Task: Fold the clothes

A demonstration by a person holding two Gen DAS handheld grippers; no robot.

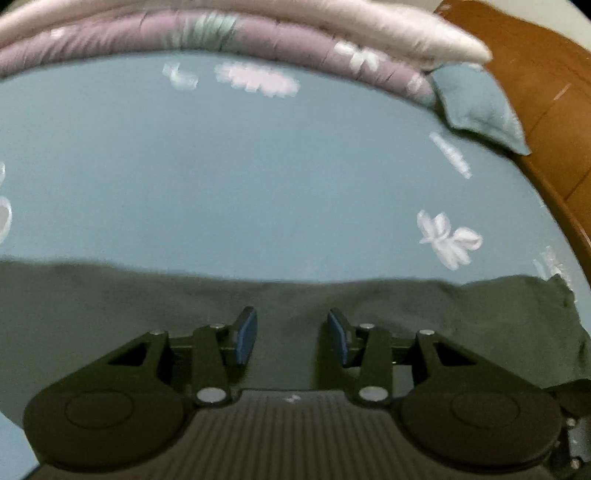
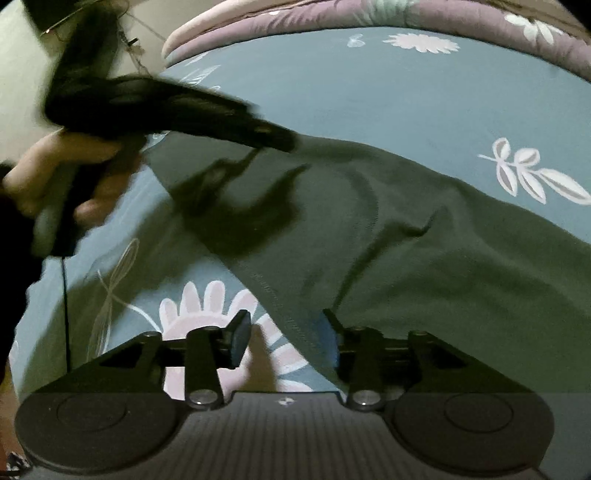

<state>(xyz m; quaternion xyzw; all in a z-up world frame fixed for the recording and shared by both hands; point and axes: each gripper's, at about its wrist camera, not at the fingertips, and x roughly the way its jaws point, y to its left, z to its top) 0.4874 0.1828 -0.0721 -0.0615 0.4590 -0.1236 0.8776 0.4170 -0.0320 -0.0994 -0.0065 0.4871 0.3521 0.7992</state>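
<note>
While spread flat on the bed sheet (image 1: 258,166), the dark green garment (image 2: 424,258) shows soft wrinkles and a stitched hem edge running diagonally. Left gripper (image 1: 291,338) hovers over its edge, fingers (image 1: 245,336) parted, holding nothing. Right gripper (image 2: 284,341) fingers also apart, garment's corner lying between them, not pinched. Quilt (image 1: 258,33) beyond.

My left gripper (image 1: 291,336) hangs low over the dark green garment (image 1: 147,314), fingers spread, nothing between the blue pads (image 1: 246,336). My right gripper (image 2: 286,341) is also spread, straddling that garment's edge. My left hand (image 2: 62,173) wraps the left handle beyond the garment's far corner.
</note>
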